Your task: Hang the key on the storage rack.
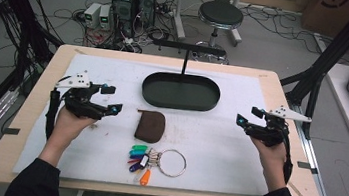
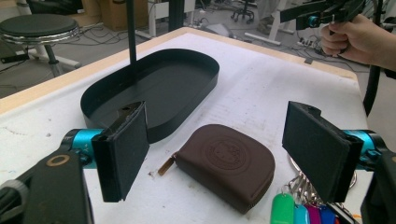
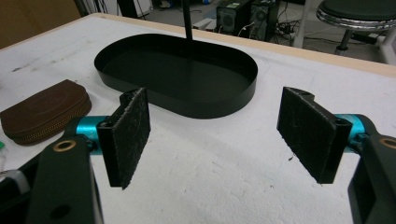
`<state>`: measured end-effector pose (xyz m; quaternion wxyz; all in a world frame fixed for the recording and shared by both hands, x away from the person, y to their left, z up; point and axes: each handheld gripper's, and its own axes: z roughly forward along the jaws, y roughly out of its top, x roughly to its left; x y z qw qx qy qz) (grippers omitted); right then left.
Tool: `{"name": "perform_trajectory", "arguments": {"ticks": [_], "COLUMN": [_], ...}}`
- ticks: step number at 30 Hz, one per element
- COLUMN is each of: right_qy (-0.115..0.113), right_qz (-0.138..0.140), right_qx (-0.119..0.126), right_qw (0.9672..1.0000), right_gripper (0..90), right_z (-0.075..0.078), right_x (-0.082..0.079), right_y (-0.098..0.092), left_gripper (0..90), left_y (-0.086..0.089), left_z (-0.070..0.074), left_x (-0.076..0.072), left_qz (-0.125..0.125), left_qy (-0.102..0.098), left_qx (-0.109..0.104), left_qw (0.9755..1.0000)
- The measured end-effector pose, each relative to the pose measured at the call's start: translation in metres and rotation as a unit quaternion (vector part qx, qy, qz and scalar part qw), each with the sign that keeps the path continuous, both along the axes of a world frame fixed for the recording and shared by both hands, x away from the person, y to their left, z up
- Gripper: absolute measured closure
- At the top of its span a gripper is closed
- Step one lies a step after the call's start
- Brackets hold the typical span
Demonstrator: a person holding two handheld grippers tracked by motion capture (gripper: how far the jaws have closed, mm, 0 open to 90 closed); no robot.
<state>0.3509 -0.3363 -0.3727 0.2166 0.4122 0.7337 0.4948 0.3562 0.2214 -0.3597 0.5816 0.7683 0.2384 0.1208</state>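
your left gripper (image 1: 111,99) hovers with its two felt-faced black jaws spread apart and nothing between them; one brown leather pouch (image 2: 227,164), rounded and embossed with a zip edge, lies just ahead of it on the rough white mat (image 1: 216,148). beside the pouch, toward your body, sits one bunch of coloured plastic key tags (image 1: 139,156) on a thin metal ring (image 1: 172,163). your right gripper (image 1: 248,115) is also spread wide and empty, well apart from the pouch. one smooth black oval tray (image 3: 140,81) with a thin upright post (image 1: 185,63) lies beyond both grippers.
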Motion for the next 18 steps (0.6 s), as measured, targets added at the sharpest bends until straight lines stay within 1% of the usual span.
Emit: {"name": "perform_trajectory", "arguments": {"ticks": [2,9,10,17,18], "right_qy": [-0.001,0.001,0.001,0.001,-0.002], "right_qz": [0.002,0.001,0.002,0.002,0.002], "right_qx": [-0.001,0.0,0.0,0.0,-0.004], "right_qw": [1.0,1.0,1.0,1.0,1.0], "right_gripper": [26.2,26.3,26.3,26.7,26.7], "right_z": [-0.0007,-0.0018,-0.002,-0.0022,-0.0025], "right_x": [0.0003,0.0014,0.0016,-0.0003,-0.0005], "right_y": [-0.0002,-0.0009,-0.0008,-0.0003,-0.0003], "left_gripper": [22.7,22.7,22.7,22.8,22.8], "left_y": [-0.0001,-0.002,-0.0026,-0.0076,-0.0085], "left_z": [-0.0001,-0.0006,-0.0006,-0.0024,-0.0031], "left_x": [0.0001,0.0001,0.0001,-0.0003,-0.0005], "left_qz": [0.0,-0.005,-0.006,-0.02,-0.02], "left_qy": [0.0,0.004,0.002,0.008,0.008], "left_qx": [-0.003,0.0,0.002,0.011,0.012], "left_qw": [1.0,1.0,1.0,0.9997,0.9997]}}
